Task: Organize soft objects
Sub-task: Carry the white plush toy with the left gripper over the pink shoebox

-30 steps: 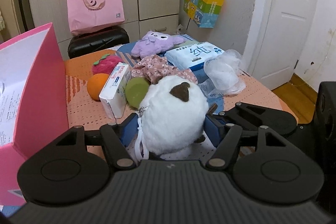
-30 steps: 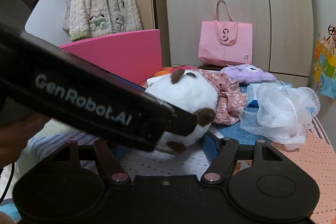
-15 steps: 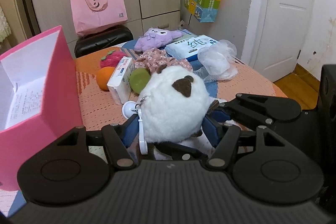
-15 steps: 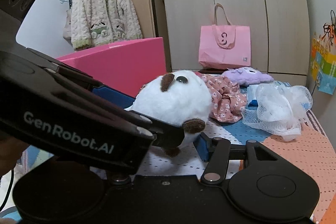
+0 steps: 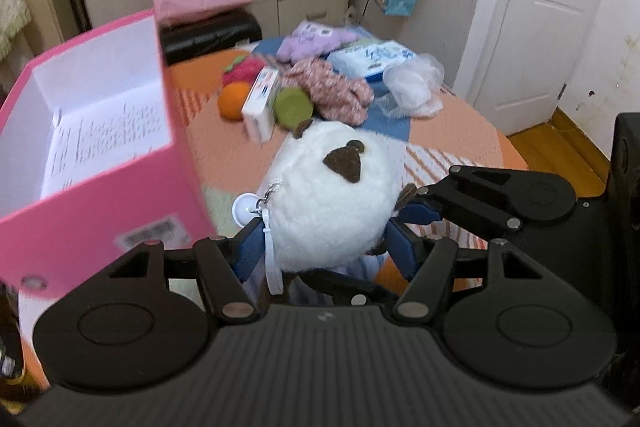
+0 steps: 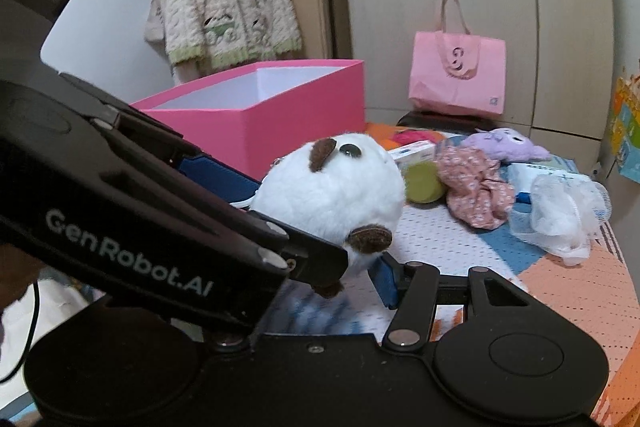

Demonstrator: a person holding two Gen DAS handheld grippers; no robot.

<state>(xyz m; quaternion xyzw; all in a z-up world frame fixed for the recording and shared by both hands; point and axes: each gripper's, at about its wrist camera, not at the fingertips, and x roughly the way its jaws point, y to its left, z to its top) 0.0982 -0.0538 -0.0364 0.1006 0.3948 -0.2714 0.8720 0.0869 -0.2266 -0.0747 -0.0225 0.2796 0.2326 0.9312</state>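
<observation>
A white plush toy with brown ears [image 5: 332,199] is clamped between the blue pads of my left gripper [image 5: 326,247] and held above the table. It also shows in the right wrist view [image 6: 332,191]. My right gripper [image 6: 340,267] sits just to the toy's right and below it; its left finger is hidden behind the left gripper's body. An open pink box [image 5: 100,143] stands to the left, also seen in the right wrist view [image 6: 256,111].
On the orange table [image 5: 452,131] lie a purple plush [image 5: 316,41], floral cloth [image 5: 336,91], white mesh [image 5: 412,83], tissue pack [image 5: 372,57], small carton [image 5: 260,99], green ball [image 5: 292,105], orange [image 5: 232,101] and red plush [image 5: 244,69]. A door [image 5: 536,19] is at the right.
My left gripper has lifted the white plush higher and moved it left toward the pink box. The right gripper has risen alongside it.
</observation>
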